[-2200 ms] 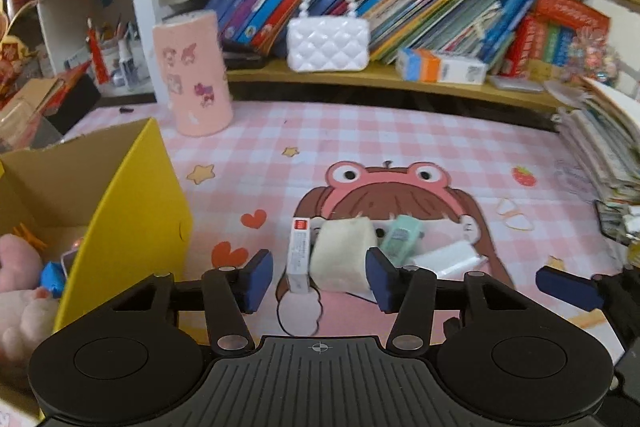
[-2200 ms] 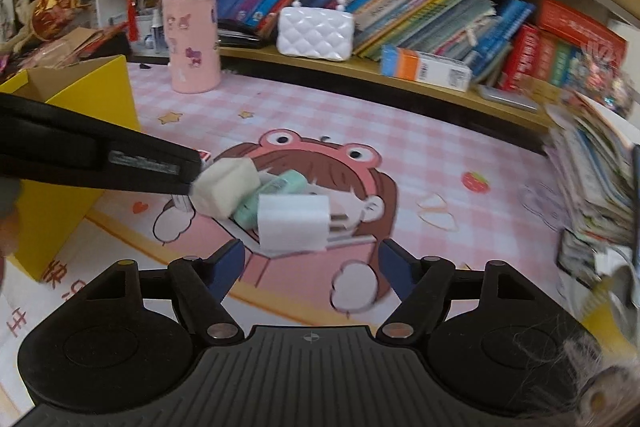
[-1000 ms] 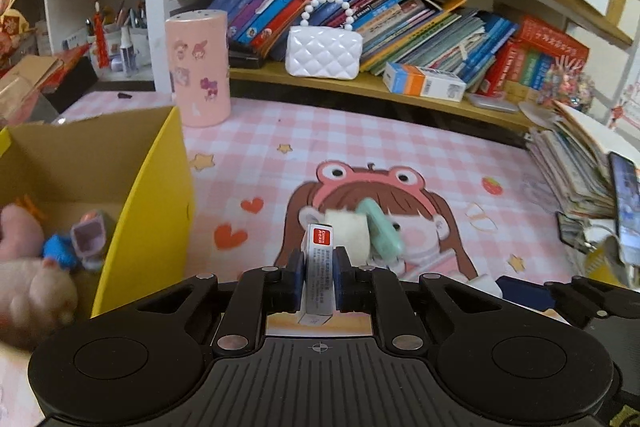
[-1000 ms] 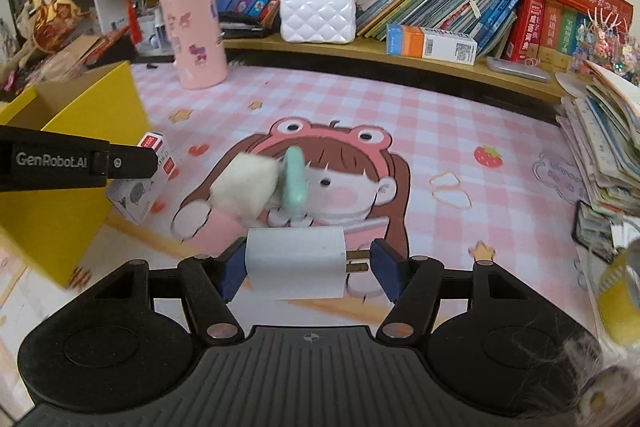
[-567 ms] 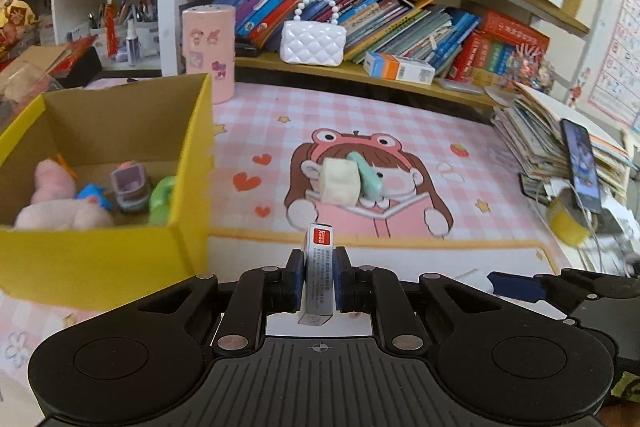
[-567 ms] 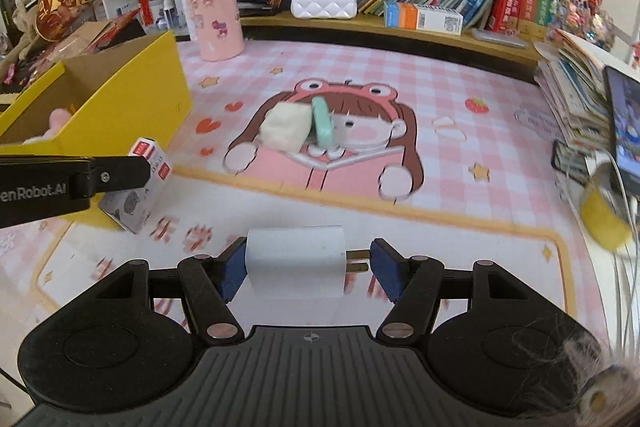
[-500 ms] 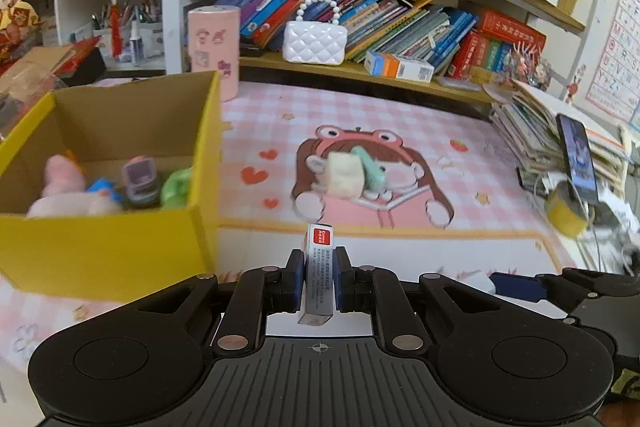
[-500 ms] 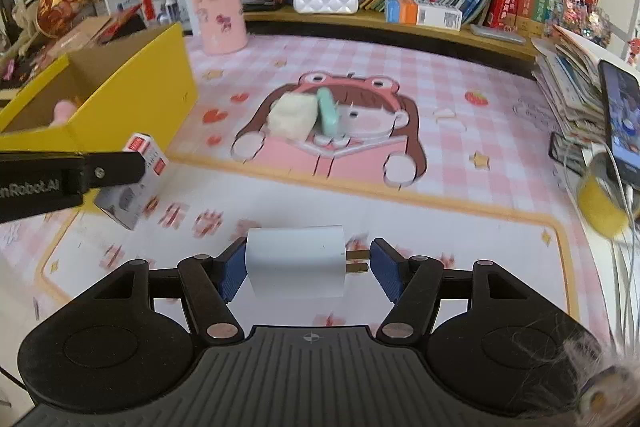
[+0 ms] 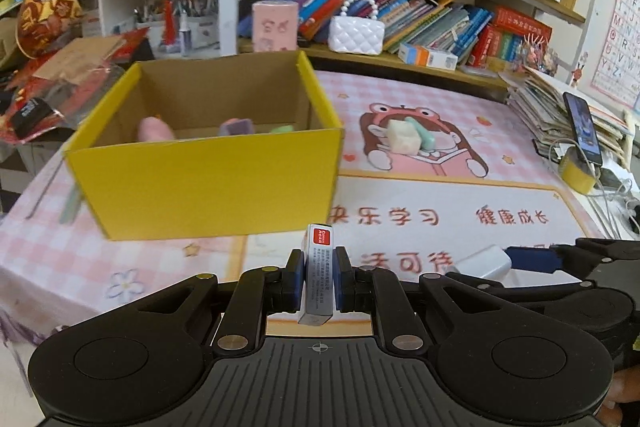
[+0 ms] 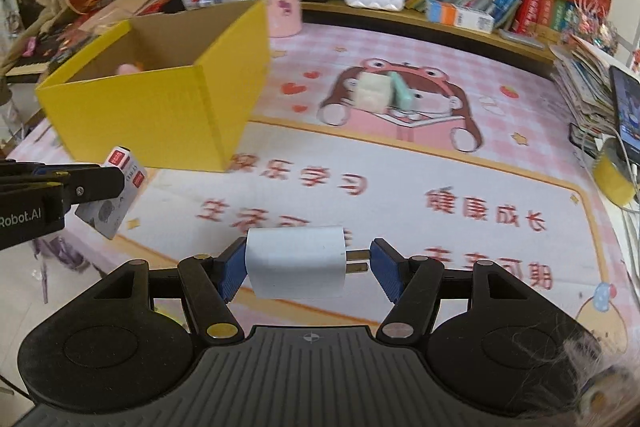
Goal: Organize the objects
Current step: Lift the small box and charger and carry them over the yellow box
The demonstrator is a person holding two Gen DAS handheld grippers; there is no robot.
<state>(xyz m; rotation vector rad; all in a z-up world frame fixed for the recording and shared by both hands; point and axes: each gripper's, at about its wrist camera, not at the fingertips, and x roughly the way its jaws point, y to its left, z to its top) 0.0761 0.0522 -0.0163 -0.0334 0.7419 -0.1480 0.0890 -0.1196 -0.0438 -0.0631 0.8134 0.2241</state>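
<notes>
Claw on the left (image 9: 318,281) clamped on a small white carton with a red label (image 9: 319,277), carton upright between the blue pads; claw on the right (image 10: 304,263) squeezing a white plug charger (image 10: 296,261) end to end, one pad on its body, the other on the prongs; both items held off the worktop (image 10: 400,187)

Change since two seconds back: then both claws stood open over the cluster on the cartoon mat; by a second ago each had closed on its piece; since then both have pulled back and up, and the yellow box (image 9: 208,179) has swung from the view's left edge to nearly dead ahead of the left claw

Reading: pick-up done for two items, carry under way; drop into the box likely next, carton first

Left behind on the mat: cream block (image 9: 402,141) and mint-green piece (image 9: 424,139), touching each other, well apart from the box

Box already holds a pink toy (image 9: 154,129), a purple thing and a green thing, blurred

Pose: left claw level, short of the box's near wall and below its rim, so it needs lift; right claw beside it, pointing across the mat
</notes>
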